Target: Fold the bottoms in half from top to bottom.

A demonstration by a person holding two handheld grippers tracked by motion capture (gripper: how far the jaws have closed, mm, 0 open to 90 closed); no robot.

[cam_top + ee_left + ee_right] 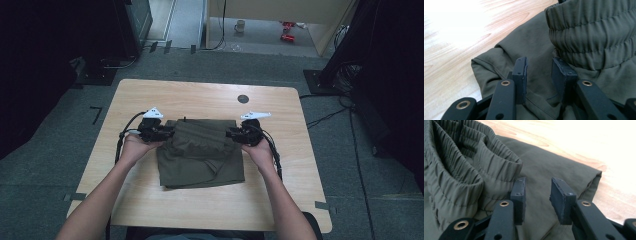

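A folded pair of olive-green shorts (202,152) lies on the wooden table (150,95), its gathered elastic waistband (589,37) folded over on top. My left gripper (167,133) hovers at the garment's left edge, my right gripper (231,133) at its right edge. In the left gripper view the left gripper (539,72) stands open just above the fabric, nothing pinched between the pads. In the right gripper view the right gripper (537,195) is likewise open over the cloth beside the waistband (461,170).
A round dark grommet (243,98) sits in the tabletop behind the shorts. Cables (122,140) trail from both grippers. Beyond the table are grey carpet, dark equipment, and a mug (240,26) on the floor far back.
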